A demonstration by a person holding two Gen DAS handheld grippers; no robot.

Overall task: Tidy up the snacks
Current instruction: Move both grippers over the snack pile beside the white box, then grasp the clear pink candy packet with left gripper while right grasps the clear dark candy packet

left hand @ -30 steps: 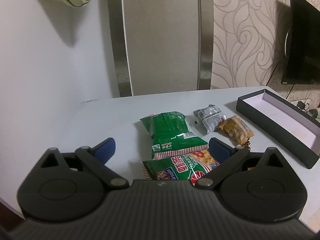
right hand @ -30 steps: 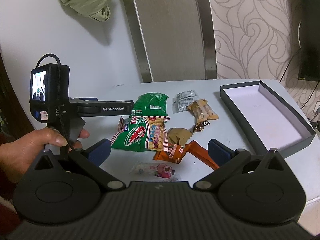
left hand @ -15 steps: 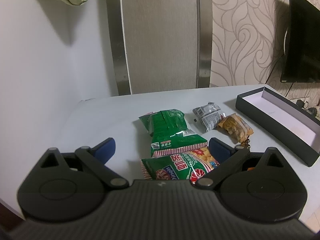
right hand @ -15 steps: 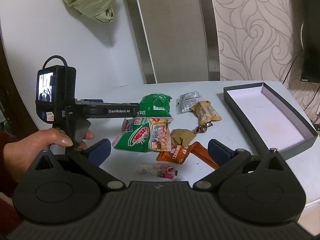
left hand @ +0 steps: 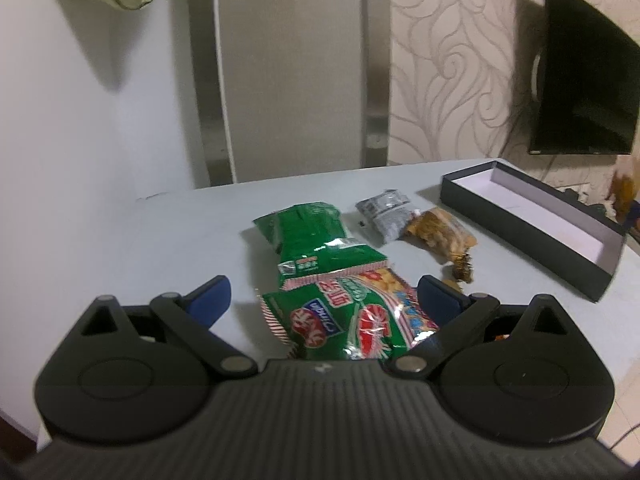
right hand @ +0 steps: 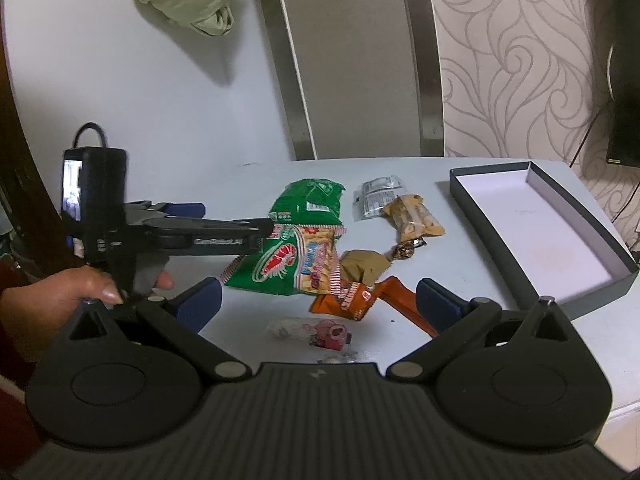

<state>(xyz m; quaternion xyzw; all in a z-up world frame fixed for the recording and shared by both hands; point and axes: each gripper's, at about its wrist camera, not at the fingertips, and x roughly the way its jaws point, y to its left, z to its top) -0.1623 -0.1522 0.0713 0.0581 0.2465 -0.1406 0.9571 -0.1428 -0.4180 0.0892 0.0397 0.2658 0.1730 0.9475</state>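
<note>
On table (right hand: 256, 176), left of the box (right hand: 624, 276), reading left to right from the right wrist view: a hand (right hand: 60, 304) carrying the left gripper (left hand: 320, 296), fingers apart and empty; shrimp chips bag (right hand: 296, 264), lying flat just left of mid-table; green bag (right hand: 310, 204) behind it, overlapped at the near edge; silver packet (right hand: 376, 196) and peanut bar (right hand: 414, 216), touching each other, nearer the box; brown wrapper (right hand: 362, 266) and a small candy (right hand: 406, 250) between the chips and the box; orange packet (right hand: 352, 300) and pink sweet (right hand: 316, 330) nearest the right gripper (right hand: 318, 300), also apart and empty; box itself, open, nothing inside. Change noted: against the frames a second and half a second ago, the left gripper has advanced over the snacks, so that the shrimp chips bag now lies between its fingers in the left wrist view and its arm crosses the bag's far corner in the right wrist view. Right gripper's view has risen slightly; snacks have not shifted. Judgement: approach to a first pick of the shrimp chips bag; no item yet boxed, task barely begun.
</note>
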